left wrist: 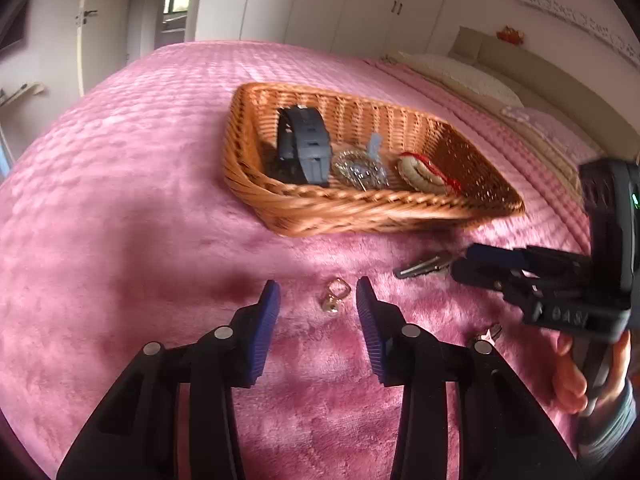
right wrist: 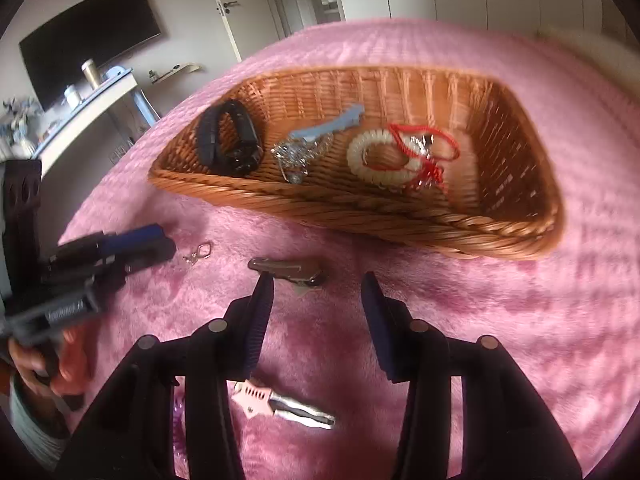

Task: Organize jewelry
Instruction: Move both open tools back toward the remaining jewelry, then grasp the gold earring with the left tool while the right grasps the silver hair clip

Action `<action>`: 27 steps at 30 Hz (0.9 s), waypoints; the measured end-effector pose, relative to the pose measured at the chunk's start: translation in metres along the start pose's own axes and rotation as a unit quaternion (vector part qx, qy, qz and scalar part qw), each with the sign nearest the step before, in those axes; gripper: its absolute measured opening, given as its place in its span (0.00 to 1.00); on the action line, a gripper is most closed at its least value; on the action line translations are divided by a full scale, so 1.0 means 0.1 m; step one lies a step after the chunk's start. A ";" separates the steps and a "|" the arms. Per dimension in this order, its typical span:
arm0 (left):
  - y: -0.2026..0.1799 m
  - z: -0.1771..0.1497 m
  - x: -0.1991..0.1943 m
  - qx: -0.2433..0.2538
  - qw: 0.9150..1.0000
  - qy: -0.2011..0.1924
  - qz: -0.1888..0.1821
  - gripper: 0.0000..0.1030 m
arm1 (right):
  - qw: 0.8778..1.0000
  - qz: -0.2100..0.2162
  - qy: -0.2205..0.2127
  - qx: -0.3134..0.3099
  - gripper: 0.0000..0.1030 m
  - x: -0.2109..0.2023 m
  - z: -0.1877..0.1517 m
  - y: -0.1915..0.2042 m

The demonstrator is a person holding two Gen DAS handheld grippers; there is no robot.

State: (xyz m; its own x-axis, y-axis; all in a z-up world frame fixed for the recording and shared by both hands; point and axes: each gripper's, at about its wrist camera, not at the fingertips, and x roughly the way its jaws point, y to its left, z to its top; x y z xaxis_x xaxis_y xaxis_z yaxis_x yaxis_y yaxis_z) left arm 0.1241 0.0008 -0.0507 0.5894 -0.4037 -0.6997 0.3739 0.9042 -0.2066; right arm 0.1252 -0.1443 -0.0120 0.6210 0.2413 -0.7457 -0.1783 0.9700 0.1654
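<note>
Closest in, under my right gripper (right wrist: 316,308), a pink hair clip (right wrist: 280,404) lies on the pink blanket (right wrist: 500,360), partly tucked beneath the left finger. My right jaws stand wide apart with nothing between them. Just ahead of the tips sits a dark metal hair clip (right wrist: 288,270), its long axis running crosswise to my fingers, touching or nearly touching the left fingertip; I judge my right side the nearer one for it.

Over on the left, my left gripper (left wrist: 318,300) is spread wide too, empty, and the small gold earring (left wrist: 335,300) lies dead centre between the tips, its length pointing roughly along my fingers. That looks ready for a straight pinch.

Farther out sits the wicker basket (right wrist: 360,216), already holding a black watch (right wrist: 230,144), a silver sparkly piece (right wrist: 298,152), a blue clip (right wrist: 324,126) and a cream bracelet (right wrist: 376,160) with a red cord (right wrist: 424,140).
</note>
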 end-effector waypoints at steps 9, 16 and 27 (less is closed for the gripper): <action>-0.01 -0.03 0.02 -0.004 1.000 0.004 0.004 0.36 | 0.999 0.002 0.019 -0.041 0.35 0.16 0.03 0.21; 0.02 -0.03 0.01 -0.013 1.000 0.003 0.001 0.36 | 0.996 0.024 0.033 -0.083 0.26 0.10 -0.11 0.45; -0.08 -0.06 0.07 0.011 1.000 0.015 -0.001 0.36 | 0.994 -0.045 0.016 -0.103 0.16 0.25 0.01 0.54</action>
State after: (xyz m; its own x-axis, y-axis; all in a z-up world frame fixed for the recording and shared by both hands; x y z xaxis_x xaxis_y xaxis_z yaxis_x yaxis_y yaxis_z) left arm 0.1208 -0.0080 -0.0579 0.5670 -0.4006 -0.7197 0.3915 0.8999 -0.1924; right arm 0.1316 -0.0859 -0.0214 0.6181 0.1501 -0.7716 -0.2779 0.9599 -0.0359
